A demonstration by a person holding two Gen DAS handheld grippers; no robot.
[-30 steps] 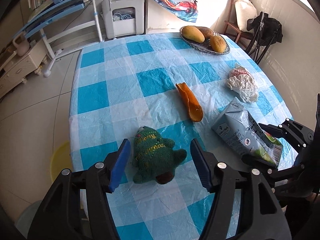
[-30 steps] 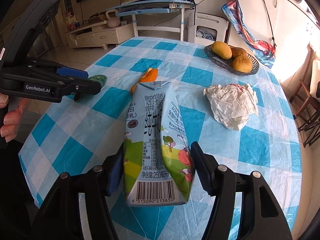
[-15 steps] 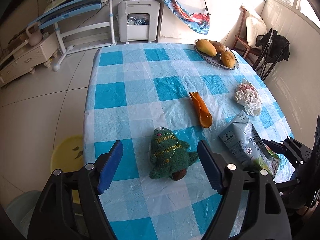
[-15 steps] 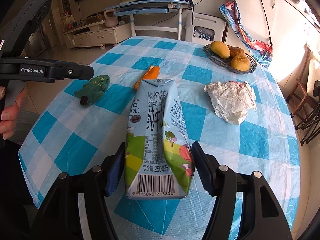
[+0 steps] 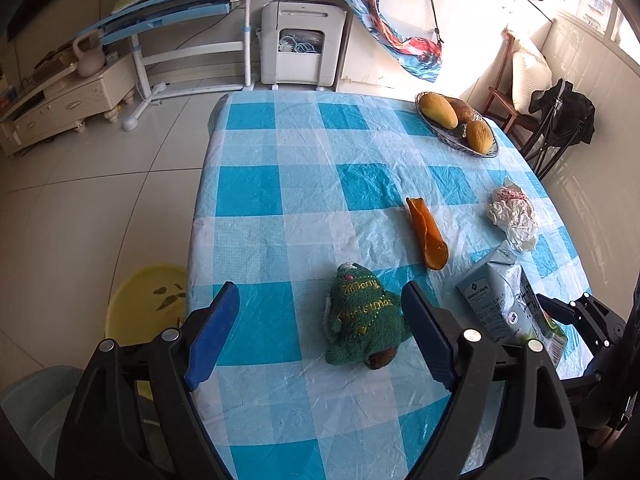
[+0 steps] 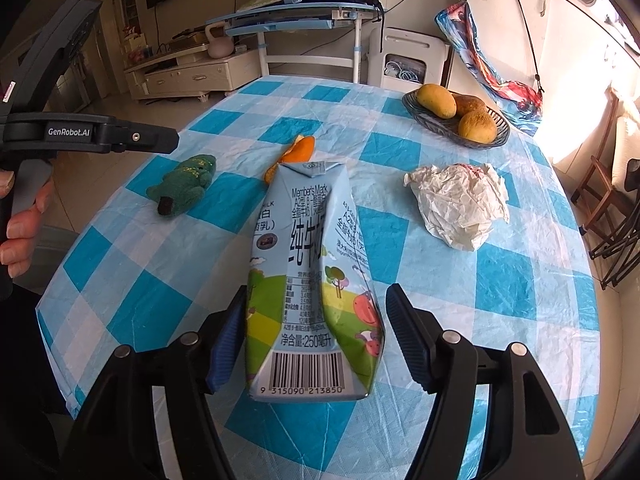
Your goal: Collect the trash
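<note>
A crushed milk carton point(image 6: 312, 280) lies on the blue-checked table point(image 6: 400, 152), between the fingers of my right gripper point(image 6: 316, 332), which is open around its bottom end. The carton also shows in the left wrist view point(image 5: 508, 304). An orange peel point(image 5: 426, 232) and a crumpled white paper wrapper point(image 5: 514, 218) lie further out on the table. My left gripper point(image 5: 320, 328) is open and empty, held above the table's near left edge, behind a green plush toy point(image 5: 364, 320).
A basket of mangoes point(image 5: 460, 124) stands at the far right corner. A yellow bin point(image 5: 148, 304) stands on the floor left of the table, with a grey bin point(image 5: 36, 412) nearer me. A chair point(image 5: 516, 80) and a folding stand are on the right.
My left gripper has pulled back and to the left, away from the plush toy, and opened wider. My right gripper stays around the carton, which has lifted slightly toward me.
</note>
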